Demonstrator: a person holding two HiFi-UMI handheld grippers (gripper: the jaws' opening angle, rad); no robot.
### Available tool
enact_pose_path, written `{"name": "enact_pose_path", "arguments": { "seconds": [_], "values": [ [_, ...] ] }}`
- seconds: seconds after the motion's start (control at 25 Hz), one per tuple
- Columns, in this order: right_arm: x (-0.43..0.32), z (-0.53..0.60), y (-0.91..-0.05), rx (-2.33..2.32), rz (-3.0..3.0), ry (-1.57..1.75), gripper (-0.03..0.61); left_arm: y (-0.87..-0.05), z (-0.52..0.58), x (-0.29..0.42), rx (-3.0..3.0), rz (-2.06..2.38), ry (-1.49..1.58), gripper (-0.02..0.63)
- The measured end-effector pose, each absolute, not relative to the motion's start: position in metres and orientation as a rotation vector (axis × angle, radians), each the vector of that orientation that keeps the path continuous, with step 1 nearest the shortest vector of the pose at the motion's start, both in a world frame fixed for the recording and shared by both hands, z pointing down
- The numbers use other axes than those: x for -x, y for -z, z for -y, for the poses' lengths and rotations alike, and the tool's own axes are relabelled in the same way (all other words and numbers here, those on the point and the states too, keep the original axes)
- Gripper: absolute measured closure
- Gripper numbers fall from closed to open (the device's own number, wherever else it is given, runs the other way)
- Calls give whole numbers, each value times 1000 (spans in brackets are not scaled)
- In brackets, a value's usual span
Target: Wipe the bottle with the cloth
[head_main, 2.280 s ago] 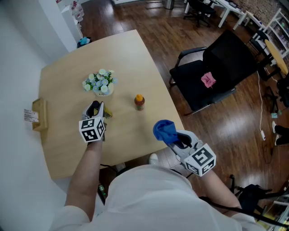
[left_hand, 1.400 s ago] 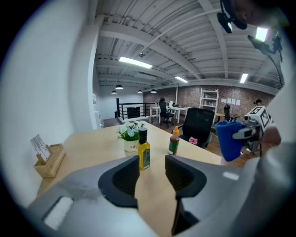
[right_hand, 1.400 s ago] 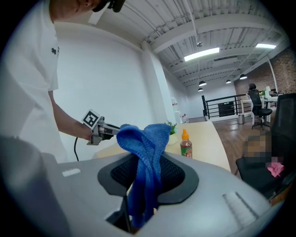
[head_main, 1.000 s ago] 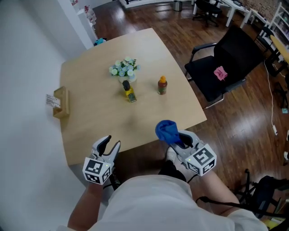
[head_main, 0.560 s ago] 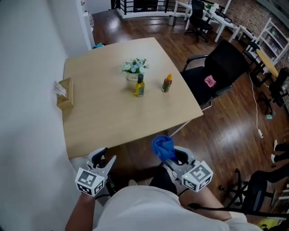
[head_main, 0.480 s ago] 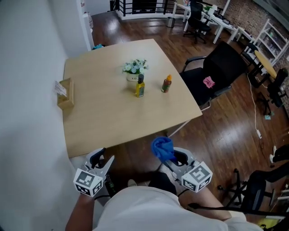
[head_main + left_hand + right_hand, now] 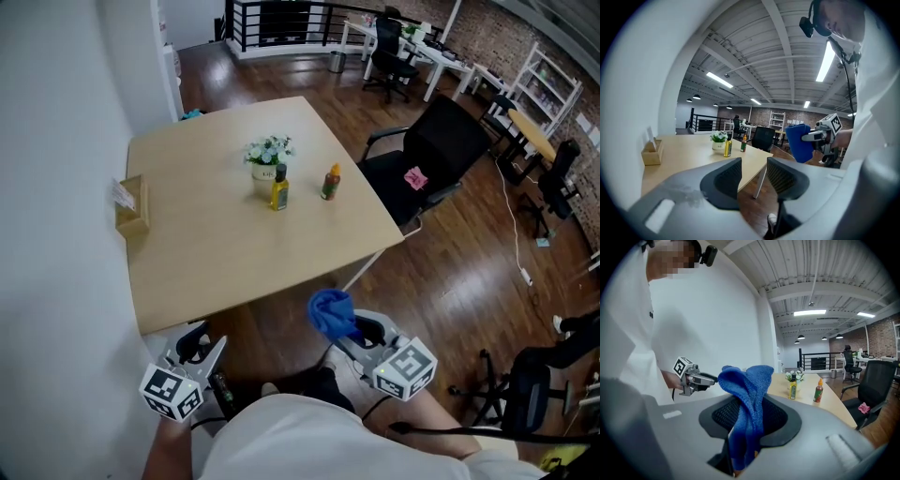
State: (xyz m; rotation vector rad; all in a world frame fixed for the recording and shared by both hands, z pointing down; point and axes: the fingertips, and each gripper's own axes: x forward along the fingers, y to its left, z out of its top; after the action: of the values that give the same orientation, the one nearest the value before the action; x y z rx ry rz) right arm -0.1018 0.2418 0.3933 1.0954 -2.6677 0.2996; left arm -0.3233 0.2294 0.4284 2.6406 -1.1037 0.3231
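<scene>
Jaws of the right gripper [image 7: 354,330] are clamping the blue cloth [image 7: 330,312]. Only the right gripper view is showing the grip plainly: the lower folds are pinched between the pads and the rest is flopping over the tips. The left gripper [image 7: 210,339] is carrying nothing. Its own view is showing two dark pads with a narrow gap between them and only floor [image 7: 450,262] and table edge beyond, the jaws having just been closing.

The head view is placing both grippers short of the near edge of the table [image 7: 216,262], well apart from the yellow bottle [image 7: 278,190]. That bottle is standing upright far across the tabletop, just in front of a pot of flowers [image 7: 267,157] and beside a red bottle with an orange cap [image 7: 330,183].

The left gripper view is catching the cloth side-on at its right and the wooden box [image 7: 131,208] at the table's wall side, which the right gripper view is missing. The right gripper view is showing the left gripper against the white wall [image 7: 56,187], plus a pink item [image 7: 412,177] lying on the black chair [image 7: 441,141].
</scene>
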Motion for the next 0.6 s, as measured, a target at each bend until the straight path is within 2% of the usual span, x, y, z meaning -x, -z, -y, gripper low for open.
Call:
{"name": "enact_pose_path", "arguments": {
  "seconds": [0.6],
  "values": [
    [95,-288,-385,-1089,2669,-261,453,-407,-254,314,-2723,1044,-284,434]
  ]
}}
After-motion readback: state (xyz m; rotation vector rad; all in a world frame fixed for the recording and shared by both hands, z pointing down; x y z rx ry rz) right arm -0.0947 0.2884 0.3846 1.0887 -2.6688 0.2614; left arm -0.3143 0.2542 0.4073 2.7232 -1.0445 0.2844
